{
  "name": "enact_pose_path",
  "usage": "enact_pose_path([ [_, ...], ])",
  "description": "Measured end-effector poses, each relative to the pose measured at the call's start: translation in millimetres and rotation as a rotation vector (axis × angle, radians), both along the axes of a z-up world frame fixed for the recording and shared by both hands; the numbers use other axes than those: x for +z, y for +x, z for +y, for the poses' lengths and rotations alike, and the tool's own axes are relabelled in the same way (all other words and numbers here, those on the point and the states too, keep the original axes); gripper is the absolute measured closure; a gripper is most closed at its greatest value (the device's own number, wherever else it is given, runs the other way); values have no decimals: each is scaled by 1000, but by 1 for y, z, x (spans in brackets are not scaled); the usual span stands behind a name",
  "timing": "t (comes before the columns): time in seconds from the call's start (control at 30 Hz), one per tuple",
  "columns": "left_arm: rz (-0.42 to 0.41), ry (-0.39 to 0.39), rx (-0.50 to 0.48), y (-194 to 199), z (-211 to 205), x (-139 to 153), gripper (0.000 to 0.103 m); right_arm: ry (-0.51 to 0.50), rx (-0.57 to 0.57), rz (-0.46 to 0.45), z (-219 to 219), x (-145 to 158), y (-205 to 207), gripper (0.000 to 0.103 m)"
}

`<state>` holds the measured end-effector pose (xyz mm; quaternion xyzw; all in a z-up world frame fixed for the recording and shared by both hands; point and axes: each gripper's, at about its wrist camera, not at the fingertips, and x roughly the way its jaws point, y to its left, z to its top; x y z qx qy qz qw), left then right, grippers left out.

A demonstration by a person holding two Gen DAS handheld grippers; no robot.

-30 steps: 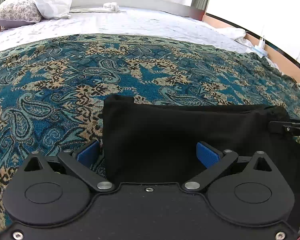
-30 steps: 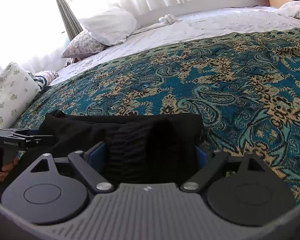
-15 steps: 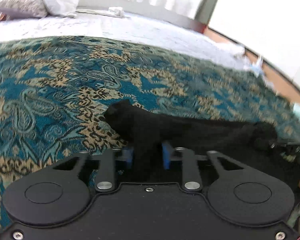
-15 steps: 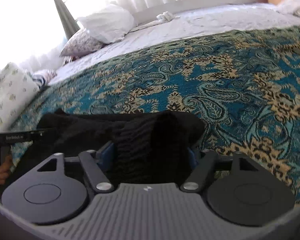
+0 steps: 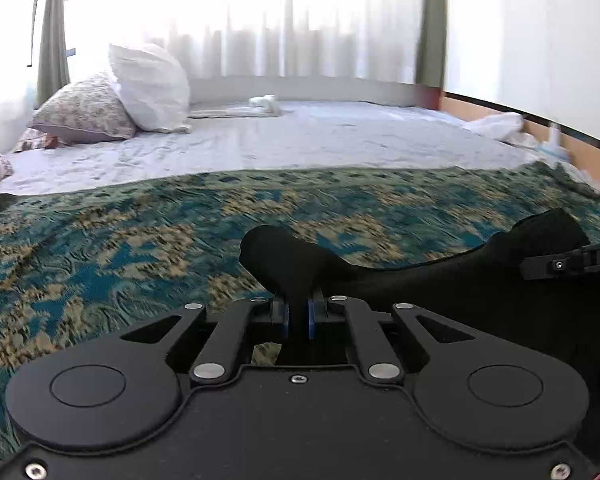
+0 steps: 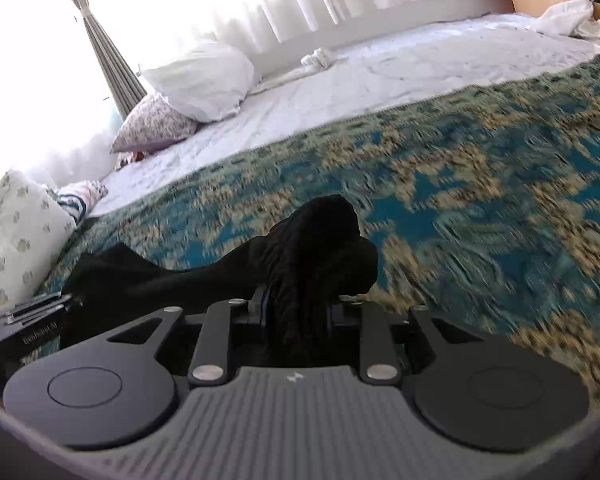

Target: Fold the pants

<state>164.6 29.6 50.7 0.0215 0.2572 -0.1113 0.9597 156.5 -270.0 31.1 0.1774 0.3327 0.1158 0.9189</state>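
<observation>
Patterned bedspread [image 5: 100, 248] below, pillows [image 5: 148, 88] beyond, both grippers [image 5: 298, 318] [image 6: 296, 314] pinching black pants [image 5: 440, 280]

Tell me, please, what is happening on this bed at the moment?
A person is folding black pants on a bed covered with a blue patterned blanket, using a handheld gripper in each hand. The left gripper is shut on one end of the pants, and the right gripper is shut on a bunched, thicker end. The cloth spans between them, raised above the blanket at both grips. Pillows sit by the curtained window.
</observation>
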Motion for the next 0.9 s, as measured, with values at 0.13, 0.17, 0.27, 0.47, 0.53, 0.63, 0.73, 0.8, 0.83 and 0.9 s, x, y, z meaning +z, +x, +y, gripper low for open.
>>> enact_pose_path([
  [0.13,5,-43,38,39,11,10,94,2,-18,-24,10,6,34,76],
  [0.17,5,-52,44,50,13,12,94,6,-23,-27,12,7,44,76],
  [0.27,5,-53,65,84,15,15,94,9,-29,-30,16,8,73,76],
  [0.47,87,-43,110,137,17,-9,92,16,-49,48,20,-11,126,71],
  [0.53,139,-25,129,143,17,-20,86,-18,-73,83,22,-20,132,47],
  [0.63,142,29,166,137,17,-25,68,-39,-88,84,13,-24,122,27],
  [0.73,118,62,173,117,19,-21,53,31,-93,69,-11,-21,100,20],
  [0.8,111,54,170,99,20,-17,52,59,-99,76,-25,-19,84,19],
  [0.83,106,48,161,90,21,-16,52,72,-91,82,-29,-19,77,19],
  [0.9,95,33,138,67,18,-13,51,75,-79,93,-32,-20,61,19],
])
